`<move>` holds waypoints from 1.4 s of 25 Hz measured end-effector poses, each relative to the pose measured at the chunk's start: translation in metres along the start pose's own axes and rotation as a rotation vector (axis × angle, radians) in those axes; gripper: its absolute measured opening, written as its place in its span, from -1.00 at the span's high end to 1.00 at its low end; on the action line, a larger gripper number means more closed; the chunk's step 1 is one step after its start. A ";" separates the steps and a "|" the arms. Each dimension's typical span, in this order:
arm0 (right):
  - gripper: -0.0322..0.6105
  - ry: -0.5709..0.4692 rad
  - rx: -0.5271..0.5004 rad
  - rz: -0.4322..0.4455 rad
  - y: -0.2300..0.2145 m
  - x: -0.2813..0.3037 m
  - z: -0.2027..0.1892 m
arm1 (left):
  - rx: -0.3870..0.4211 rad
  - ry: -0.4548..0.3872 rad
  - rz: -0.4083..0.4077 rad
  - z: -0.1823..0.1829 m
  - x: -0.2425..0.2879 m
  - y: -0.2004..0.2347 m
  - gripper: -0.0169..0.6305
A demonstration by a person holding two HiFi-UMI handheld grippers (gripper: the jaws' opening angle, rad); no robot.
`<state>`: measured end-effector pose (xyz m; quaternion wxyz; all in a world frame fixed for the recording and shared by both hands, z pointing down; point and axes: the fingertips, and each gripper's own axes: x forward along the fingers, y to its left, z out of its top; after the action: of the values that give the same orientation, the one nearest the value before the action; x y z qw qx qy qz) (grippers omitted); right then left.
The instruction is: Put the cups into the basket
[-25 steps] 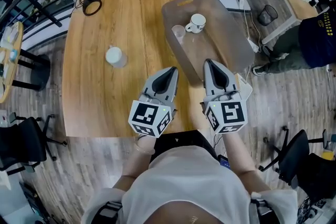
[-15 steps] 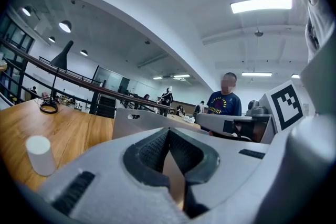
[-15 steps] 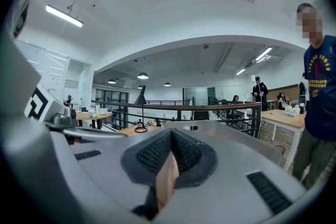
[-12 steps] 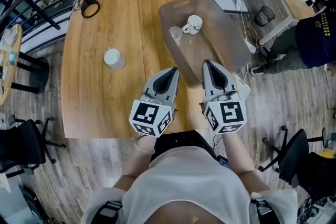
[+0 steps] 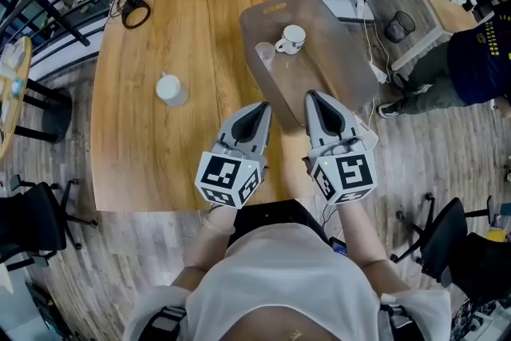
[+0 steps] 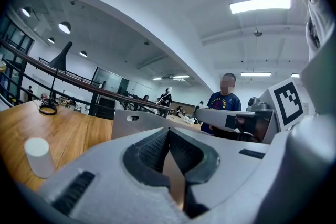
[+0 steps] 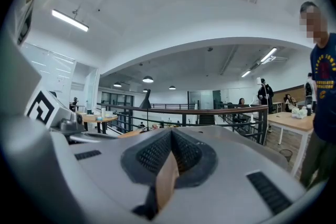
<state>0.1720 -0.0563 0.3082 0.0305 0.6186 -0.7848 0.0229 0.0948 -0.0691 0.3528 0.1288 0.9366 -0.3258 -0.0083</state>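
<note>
Nothing had shifted: you kept your left gripper and right gripper fully closed and empty at the near edge of the tabletop. The white cup waited toward the left edge, outside the basket holding the mug.

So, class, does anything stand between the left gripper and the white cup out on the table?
Nothing visible does: only bare table lies between the left gripper and the white cup.
</note>
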 end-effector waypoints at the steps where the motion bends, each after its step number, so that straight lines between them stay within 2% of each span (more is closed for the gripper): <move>1: 0.86 -0.019 0.003 0.022 0.003 0.000 0.004 | 0.000 -0.003 0.001 0.001 0.000 -0.001 0.93; 7: 0.86 -0.064 0.009 0.136 0.027 0.010 0.024 | -0.001 -0.015 0.044 0.005 -0.009 0.012 0.93; 17: 0.86 -0.082 0.008 0.350 0.098 0.046 0.036 | -0.018 -0.056 0.224 0.015 -0.053 0.069 0.93; 24: 0.86 -0.051 0.025 0.527 0.159 0.071 0.021 | -0.040 -0.073 0.392 0.014 -0.101 0.109 0.93; 28: 0.86 -0.016 0.034 0.592 0.182 0.087 0.006 | -0.049 -0.073 0.483 0.008 -0.125 0.126 0.93; 35: 0.86 0.050 0.066 0.651 0.204 0.108 -0.023 | -0.075 -0.074 0.544 -0.005 -0.141 0.147 0.93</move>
<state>-0.0516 -0.1120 0.3399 0.0207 0.3351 -0.9392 0.0719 -0.1052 -0.0930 0.3845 0.1491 0.8083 -0.5693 -0.0195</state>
